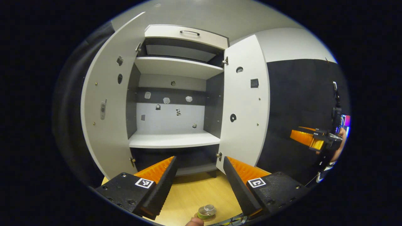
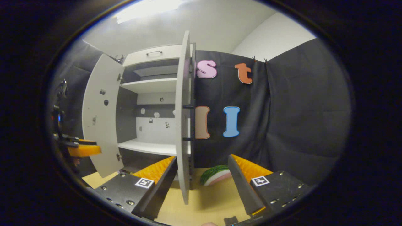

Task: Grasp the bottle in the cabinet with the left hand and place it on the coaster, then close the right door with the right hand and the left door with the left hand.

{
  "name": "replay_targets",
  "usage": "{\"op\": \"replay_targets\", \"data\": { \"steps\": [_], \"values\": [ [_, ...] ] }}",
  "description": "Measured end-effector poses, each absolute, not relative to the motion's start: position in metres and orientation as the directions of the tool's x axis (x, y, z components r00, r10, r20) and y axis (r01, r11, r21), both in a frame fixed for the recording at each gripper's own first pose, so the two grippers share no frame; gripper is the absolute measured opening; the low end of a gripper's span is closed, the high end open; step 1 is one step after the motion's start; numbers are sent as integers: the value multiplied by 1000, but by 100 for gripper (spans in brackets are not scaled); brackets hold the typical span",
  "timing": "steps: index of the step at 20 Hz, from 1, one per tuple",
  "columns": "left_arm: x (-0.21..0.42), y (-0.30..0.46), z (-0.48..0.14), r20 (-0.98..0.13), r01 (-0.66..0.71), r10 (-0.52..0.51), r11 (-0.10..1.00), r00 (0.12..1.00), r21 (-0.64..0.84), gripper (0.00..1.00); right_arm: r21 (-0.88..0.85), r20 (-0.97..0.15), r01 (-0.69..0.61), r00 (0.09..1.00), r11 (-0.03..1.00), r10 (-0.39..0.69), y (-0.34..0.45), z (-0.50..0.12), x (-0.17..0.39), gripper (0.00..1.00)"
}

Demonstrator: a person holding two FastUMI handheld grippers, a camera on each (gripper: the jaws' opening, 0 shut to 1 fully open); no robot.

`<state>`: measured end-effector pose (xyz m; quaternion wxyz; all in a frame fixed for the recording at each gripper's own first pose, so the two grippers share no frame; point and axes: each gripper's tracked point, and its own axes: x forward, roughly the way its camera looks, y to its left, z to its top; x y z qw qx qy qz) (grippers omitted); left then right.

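The right door [image 2: 183,125] stands edge-on at twelve o'clock between the spread, empty right tongs [image 2: 201,185], so they are nearer. The left tongs [image 1: 199,183] also gape empty, the bottle [image 1: 206,212] upright at six o'clock on the counter [image 1: 194,191].

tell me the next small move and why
Probably swing the right gripper against the right door and push it shut: the bottle already stands on the table, the shelves look bare, both doors hang open, and this door's edge sits between the open fingers.

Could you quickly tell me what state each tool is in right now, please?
Left tool: open, holding nothing, facing the cabinet.
Right tool: open, holding nothing, its fingers either side of the right door edge.
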<state>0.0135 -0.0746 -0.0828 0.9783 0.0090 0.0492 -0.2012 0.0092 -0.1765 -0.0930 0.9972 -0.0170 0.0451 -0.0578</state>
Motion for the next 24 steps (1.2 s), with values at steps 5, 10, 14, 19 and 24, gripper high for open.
{"op": "replay_targets", "data": {
  "steps": [5,10,14,19,24],
  "values": [
    [-2,-31,-50,-93,313,-302,939,949,141,93,-26,-115,170,978,985,-172,-224,-102,54,97],
    [-14,-8,-30,-70,279,-273,956,959,93,93,-55,-104,206,972,977,-210,-261,-88,93,100],
    [-20,21,-31,-61,235,-229,962,972,139,93,-18,-61,178,982,984,-178,-257,-58,123,97],
    [-25,43,-39,-81,204,-197,975,977,84,93,31,-100,198,976,980,-194,-244,-54,154,97],
    [-26,63,-32,-62,176,-174,983,983,44,93,58,-95,130,988,990,-124,-197,-50,164,89]
  ]
}}
